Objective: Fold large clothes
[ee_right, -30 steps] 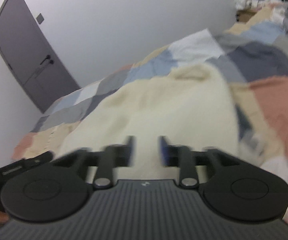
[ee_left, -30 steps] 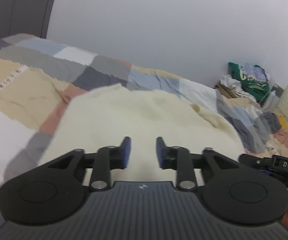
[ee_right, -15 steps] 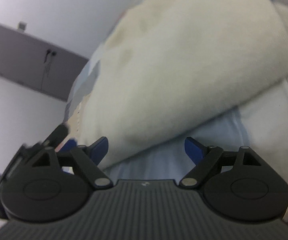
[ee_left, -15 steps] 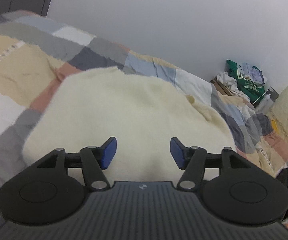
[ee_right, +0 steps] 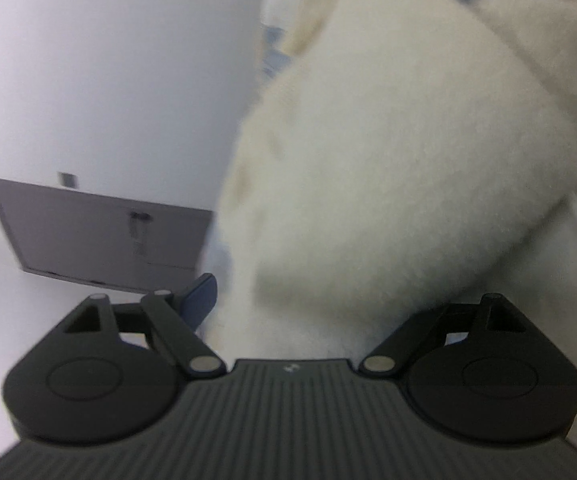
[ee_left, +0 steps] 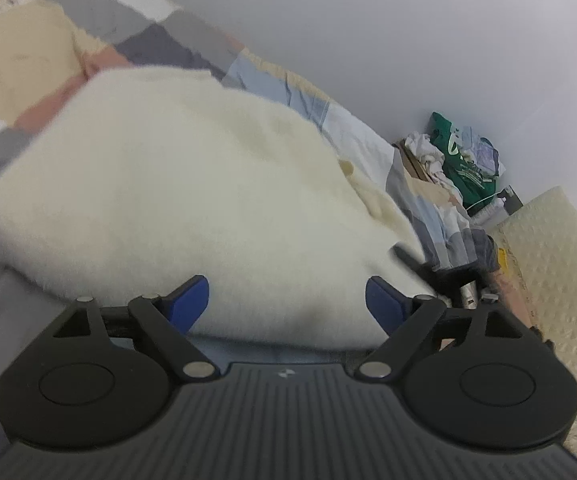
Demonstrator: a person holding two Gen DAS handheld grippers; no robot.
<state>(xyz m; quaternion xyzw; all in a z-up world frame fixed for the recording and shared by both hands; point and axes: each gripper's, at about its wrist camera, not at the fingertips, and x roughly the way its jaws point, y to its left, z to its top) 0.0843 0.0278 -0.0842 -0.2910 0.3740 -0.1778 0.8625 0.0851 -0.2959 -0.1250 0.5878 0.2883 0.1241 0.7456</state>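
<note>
Both tongs released, jaws spread wide, nothing gripped. Left tongs (ee_left: 286,300) sit low at the near edge of the fleece (ee_left: 192,184), a cream fluffy garment lying in a thick bundle on the patchwork quilt (ee_left: 28,52) of the bed; blue pads flank the edge, which looks like lining up to pinch it. Right tongs (ee_right: 288,300) are rolled sideways and pushed right up to the fleece (ee_right: 388,168); cloth sits between the jaws and hides the right pad, only the left pad shows. Wide opening makes sense: the pile is bulky, so a narrow gap wouldn't take the layers. Judgement: pre-grasp on two points of one edge, fold not yet done. Risk: grabbing only the top layer. Clutter pile (ee_left: 460,164) by the wall, door (ee_right: 100,232) behind.
</note>
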